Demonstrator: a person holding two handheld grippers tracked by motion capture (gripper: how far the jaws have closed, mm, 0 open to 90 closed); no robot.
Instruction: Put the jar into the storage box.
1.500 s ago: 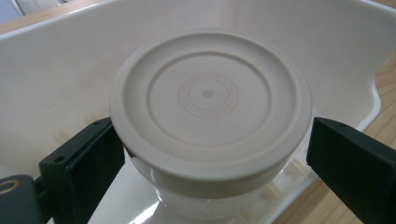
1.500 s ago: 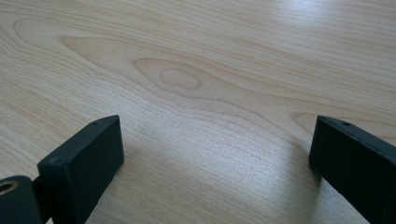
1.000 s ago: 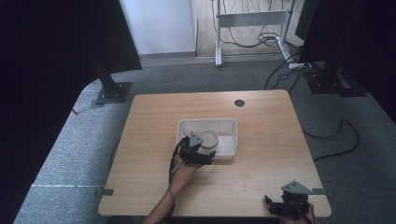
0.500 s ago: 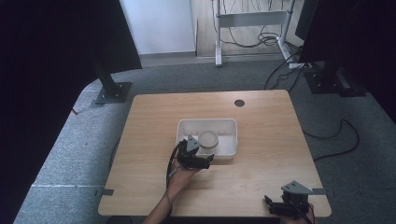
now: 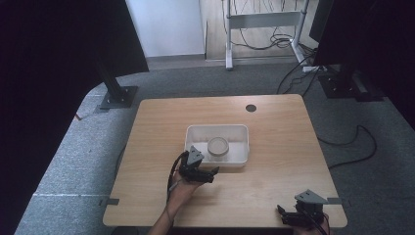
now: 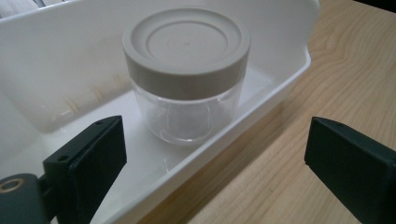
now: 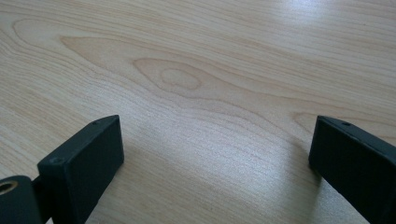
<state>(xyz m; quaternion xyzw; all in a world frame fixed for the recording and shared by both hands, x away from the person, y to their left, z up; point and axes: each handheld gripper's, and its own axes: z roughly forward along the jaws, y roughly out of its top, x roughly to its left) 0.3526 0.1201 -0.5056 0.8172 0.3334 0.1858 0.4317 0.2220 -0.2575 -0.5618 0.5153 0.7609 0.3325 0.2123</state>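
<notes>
A clear jar with a beige lid (image 5: 218, 147) (image 6: 187, 70) stands upright inside a white plastic tray (image 5: 239, 132) (image 6: 280, 70) at the table's middle. My left gripper (image 5: 211, 173) (image 6: 215, 172) is open just outside the tray's near left corner, its jaws spread wide and empty, one over the tray's rim and one over the wood. The jar is a short way beyond the jaws, untouched. My right gripper (image 5: 286, 215) (image 7: 215, 168) rests near the front right edge of the table, open, with bare wood between its jaws.
The wooden table (image 5: 274, 117) has a dark round cable hole (image 5: 251, 107) at the back. Black monitor stands (image 5: 117, 95) and cables (image 5: 352, 142) lie on the grey carpet around it.
My left gripper has drawn back toward the person, from over the tray to just outside its near edge, leaving the jar standing in the tray. The right gripper has stayed put.
</notes>
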